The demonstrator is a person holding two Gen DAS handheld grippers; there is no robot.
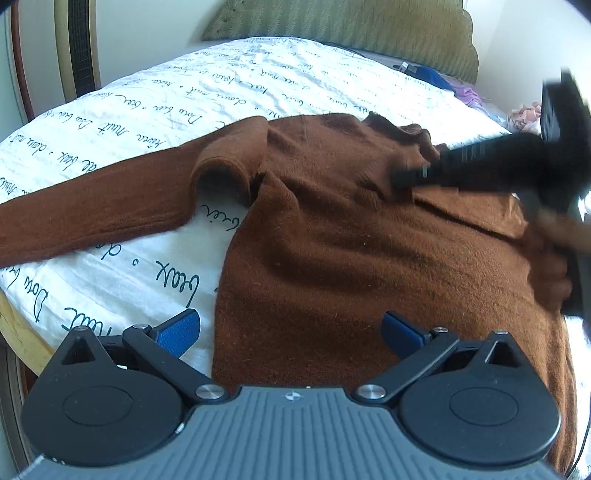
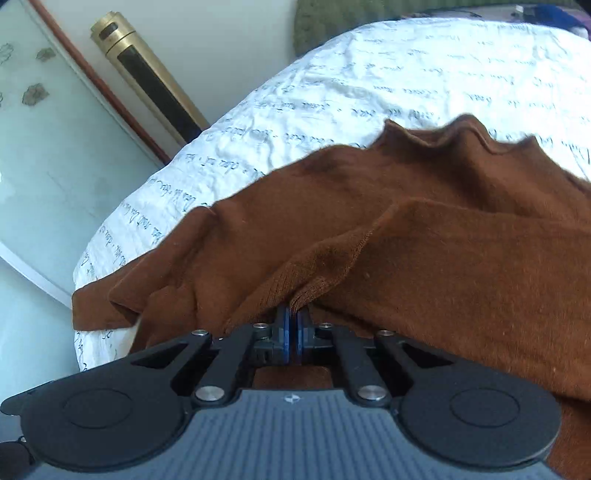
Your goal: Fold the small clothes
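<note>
Left wrist view: a rust-brown knitted sweater [image 1: 332,240] fills the frame's middle on a white script-printed bedspread [image 1: 147,96], one sleeve reaching to the left edge. The left gripper [image 1: 291,332], at the bottom, has blue pads spread wide and empty.

Right wrist view: the right gripper [image 2: 293,325], bottom centre, pinches a fold of the sweater [image 2: 443,240].

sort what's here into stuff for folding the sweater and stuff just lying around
For the job:
- brown sweater
- left tool, open over the hem
- right tool, shut on a sweater fold
- white bedspread it lies on

Just lying about:
- green headboard
- blue cloth at the far edge
- gold and black column
</note>
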